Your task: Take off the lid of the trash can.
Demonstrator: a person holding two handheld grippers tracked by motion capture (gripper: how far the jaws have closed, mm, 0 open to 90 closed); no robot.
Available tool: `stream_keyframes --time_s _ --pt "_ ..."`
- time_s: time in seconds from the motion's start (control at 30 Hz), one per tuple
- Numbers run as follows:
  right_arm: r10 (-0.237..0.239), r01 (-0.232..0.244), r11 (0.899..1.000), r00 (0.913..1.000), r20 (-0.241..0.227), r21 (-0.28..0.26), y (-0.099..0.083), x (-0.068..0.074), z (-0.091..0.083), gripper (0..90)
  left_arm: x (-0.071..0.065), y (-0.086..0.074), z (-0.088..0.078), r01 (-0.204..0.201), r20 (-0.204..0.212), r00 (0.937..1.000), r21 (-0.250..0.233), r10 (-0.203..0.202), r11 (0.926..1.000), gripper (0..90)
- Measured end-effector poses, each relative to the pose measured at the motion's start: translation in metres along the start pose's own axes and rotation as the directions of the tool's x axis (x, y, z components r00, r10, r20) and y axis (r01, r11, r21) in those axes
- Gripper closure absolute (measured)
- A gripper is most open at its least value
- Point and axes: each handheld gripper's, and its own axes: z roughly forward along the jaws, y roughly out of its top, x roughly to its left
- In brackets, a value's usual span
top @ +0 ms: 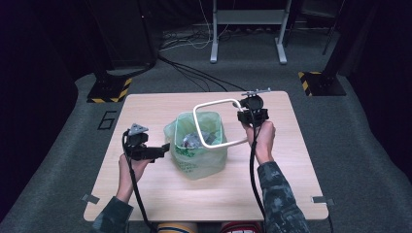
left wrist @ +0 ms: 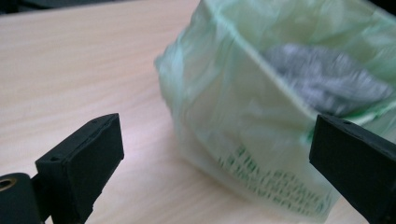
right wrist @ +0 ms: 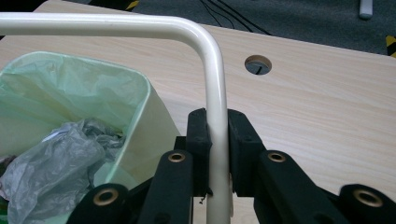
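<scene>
At table centre: we see a small bin (top: 197, 160) lined with a pale green bag (top: 212, 124), standing upright on the wooden table (top: 291, 160).
Writing on the bag: we make out dark green print low on the liner (left wrist: 275, 182) in the left gripper view, several lines of it, too blurred for us to read a word.
Writing on the floor: at about ten o'clock from the bin, off the table's left edge, we see a figure like a 6 marked on the grey floor (top: 108, 119).
Bin contents: we see crumpled grey plastic (right wrist: 51, 172) lying inside the liner.
White frame: we see a cream rectangular hoop of tube (top: 204, 108) lifted clear of the bin's rim and tilted, its far side at about twelve o'clock of the bin and its near side crossing the bin's mouth.
Right claw: we see the right gripper (right wrist: 218, 140) pressed together on the hoop's tube, just below its rounded corner, the tube running up between the two pads; it sits at about two o'clock from the bin.
Left claw: we see the left gripper (top: 165, 147) spread wide and holding nothing, at about nine o'clock from the bin, its jaws pointing at the bag's side and just short of it.
Table hole: we note a round cable hole (right wrist: 258, 64) in the tabletop beyond the right claw.
</scene>
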Motion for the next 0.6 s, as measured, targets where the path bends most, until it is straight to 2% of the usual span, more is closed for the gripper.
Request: stream_keyframes --time_s 0.07,0.17,0.2,0.23,0.43,0.47,0.57,0.6 --pt "-0.001 0.001 1.0 1.0 -0.003 -0.002 -0.001 -0.002 -0.001 80.5 0.002 -0.006 0.001 -0.005 -0.008 1.0 0.01 0.005 0.9999 2.9" --pt "0.0 0.0 1.0 1.0 -0.002 -0.003 -0.002 -0.007 -0.004 80.5 0.009 -0.025 0.005 -0.002 -0.024 0.9997 0.046 0.003 0.9989 2.8" --pt "0.005 -0.005 1.0 1.0 0.002 -0.007 -0.003 -0.011 -0.006 80.6 0.014 -0.037 0.008 0.009 -0.031 0.9995 0.066 -0.007 0.9978 2.4" --pt "0.005 -0.005 1.0 1.0 0.002 -0.007 -0.003 -0.011 -0.006 80.6 0.014 -0.037 0.008 0.009 -0.031 0.9995 0.066 -0.007 0.9978 2.3" --pt "0.012 -0.012 1.0 0.9999 0.008 -0.015 -0.004 -0.02 -0.012 80.5 0.023 -0.068 0.019 0.01 -0.06 0.9982 0.1 -0.004 0.9949 3.0" --pt "0.015 -0.015 1.0 0.9999 0.007 -0.018 -0.005 -0.023 -0.014 80.5 0.025 -0.077 0.022 0.018 -0.077 0.997 0.107 -0.009 0.9941 3.5" --pt "0.015 -0.014 1.0 0.9998 0.011 -0.021 -0.006 -0.026 -0.016 80.6 0.026 -0.084 0.026 0.022 -0.087 0.9962 0.113 -0.012 0.9934 3.5" --pt "0.015 -0.015 1.0 0.9997 0.018 -0.019 -0.006 -0.029 -0.018 80.6 0.028 -0.09 0.031 0.019 -0.087 0.9962 0.136 -0.008 0.9905 3.6"
